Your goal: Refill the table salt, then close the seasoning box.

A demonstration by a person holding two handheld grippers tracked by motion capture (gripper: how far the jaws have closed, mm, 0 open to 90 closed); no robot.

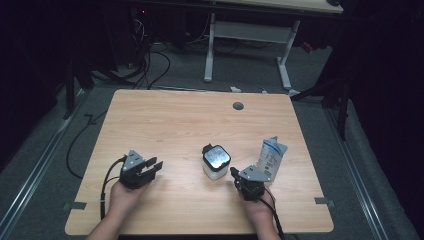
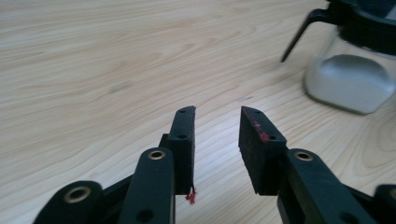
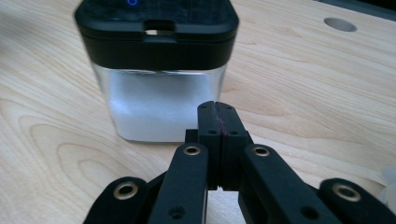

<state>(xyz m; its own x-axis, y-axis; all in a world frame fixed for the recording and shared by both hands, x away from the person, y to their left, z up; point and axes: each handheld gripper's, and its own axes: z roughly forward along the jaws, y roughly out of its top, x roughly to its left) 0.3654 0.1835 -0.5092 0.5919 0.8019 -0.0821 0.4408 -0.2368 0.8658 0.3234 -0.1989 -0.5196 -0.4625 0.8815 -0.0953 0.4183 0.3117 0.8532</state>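
Pale woodgrain table [image 1: 175,120], squarish black-lidded clear jar [image 1: 216,161], left hand-held gripper [image 2: 217,122] released, right hand-held gripper [image 3: 217,108] clenched empty.

The jar [image 2: 348,81] is blurred and cut off at the left gripper view's right edge. The pouch's [image 1: 271,157] print is too small to read.

Wide bare tabletop [image 1: 175,120] up front; jar [image 1: 216,161] and pouch [image 1: 271,157] crowd near right gripper [image 1: 234,172].

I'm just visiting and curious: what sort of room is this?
Probably a lab or recording workspace, not a home: a bare wooden table on grey carpet, loose cables on the floor, another desk behind, dark surroundings.
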